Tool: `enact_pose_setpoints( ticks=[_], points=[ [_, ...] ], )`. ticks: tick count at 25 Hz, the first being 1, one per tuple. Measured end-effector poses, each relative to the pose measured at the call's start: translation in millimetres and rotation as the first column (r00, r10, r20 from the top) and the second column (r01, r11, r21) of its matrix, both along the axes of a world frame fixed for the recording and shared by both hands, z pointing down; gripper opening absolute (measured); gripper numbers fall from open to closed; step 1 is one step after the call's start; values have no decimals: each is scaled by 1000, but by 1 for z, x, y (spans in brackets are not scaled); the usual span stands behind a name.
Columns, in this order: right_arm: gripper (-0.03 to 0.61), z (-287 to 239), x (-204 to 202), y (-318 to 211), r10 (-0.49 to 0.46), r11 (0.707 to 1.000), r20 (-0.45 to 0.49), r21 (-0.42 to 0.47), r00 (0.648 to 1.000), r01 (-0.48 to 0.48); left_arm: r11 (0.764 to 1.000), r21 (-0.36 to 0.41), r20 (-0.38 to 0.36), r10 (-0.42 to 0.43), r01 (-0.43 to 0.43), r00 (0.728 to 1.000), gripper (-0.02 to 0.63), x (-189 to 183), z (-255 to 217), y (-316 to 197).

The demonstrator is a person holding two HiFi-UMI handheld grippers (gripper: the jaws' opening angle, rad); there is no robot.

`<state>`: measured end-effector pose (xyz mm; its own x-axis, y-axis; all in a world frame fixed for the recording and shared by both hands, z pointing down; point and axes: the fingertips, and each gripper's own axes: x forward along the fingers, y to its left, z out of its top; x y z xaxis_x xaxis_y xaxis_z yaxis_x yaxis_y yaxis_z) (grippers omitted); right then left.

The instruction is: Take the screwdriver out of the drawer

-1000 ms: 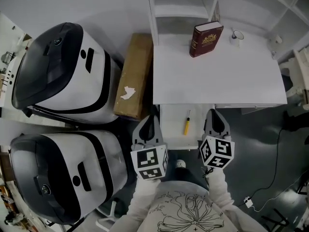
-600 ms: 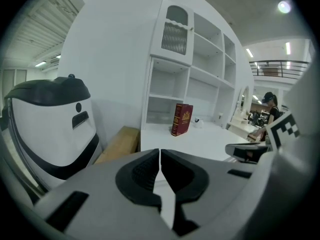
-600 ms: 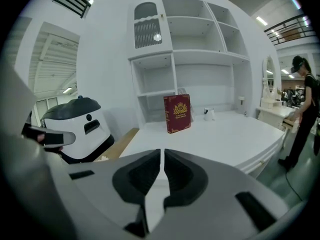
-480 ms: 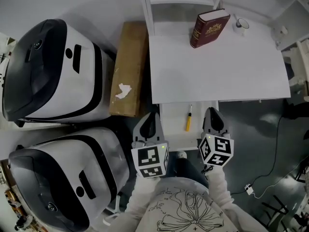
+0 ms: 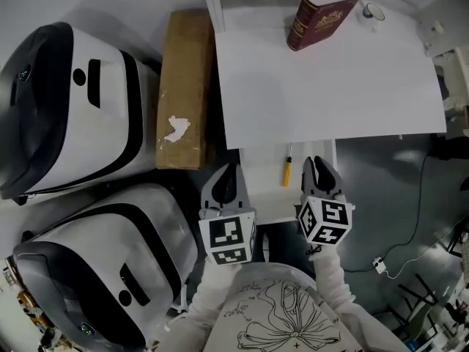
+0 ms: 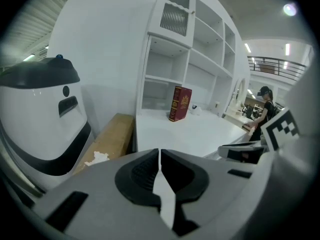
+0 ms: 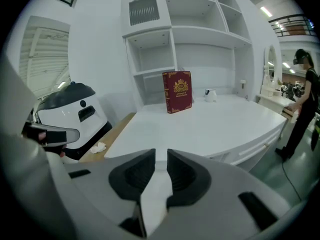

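The screwdriver (image 5: 287,172), yellow-handled with a thin shaft, lies in the open white drawer (image 5: 265,191) under the desk's front edge. My left gripper (image 5: 228,169) hovers over the drawer's left edge; its jaws (image 6: 159,151) are shut with nothing in them. Just right of the screwdriver, over the drawer's right side, is my right gripper (image 5: 315,163). Its jaws (image 7: 161,154) are opening, a narrow gap between the pads and nothing in it. Neither gripper touches the screwdriver, and neither gripper view shows it.
A red book (image 5: 322,17) and a small white cup (image 5: 372,11) stand at the back of the white desk (image 5: 330,86). A cardboard box (image 5: 182,90) and two white-and-black machines (image 5: 66,97) (image 5: 102,262) lie left. A person (image 7: 304,104) stands far right.
Both grippers have sunk toward the drawer, now level with the screwdriver. The desk and book have slid up in the head view. The screwdriver has not moved.
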<state>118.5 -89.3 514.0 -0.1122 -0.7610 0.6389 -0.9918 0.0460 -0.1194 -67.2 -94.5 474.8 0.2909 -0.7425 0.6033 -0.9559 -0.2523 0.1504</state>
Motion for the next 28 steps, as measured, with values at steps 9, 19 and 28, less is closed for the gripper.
enact_pose_setpoints(
  ticks=[9, 19, 28],
  points=[
    [104, 62, -14, 10, -36, 990, 21, -139, 999, 38, 995, -101, 6, -5, 5, 1000, 11, -5, 43, 12],
    [115, 134, -19, 18, -44, 957, 36, -285, 998, 53, 984, -173, 2, -41, 41, 999, 11, -11, 83, 17],
    [117, 194, -14, 19, -49, 919, 17, -390, 999, 51, 975, -212, -11, -70, 66, 998, 11, -8, 113, 19]
  ],
)
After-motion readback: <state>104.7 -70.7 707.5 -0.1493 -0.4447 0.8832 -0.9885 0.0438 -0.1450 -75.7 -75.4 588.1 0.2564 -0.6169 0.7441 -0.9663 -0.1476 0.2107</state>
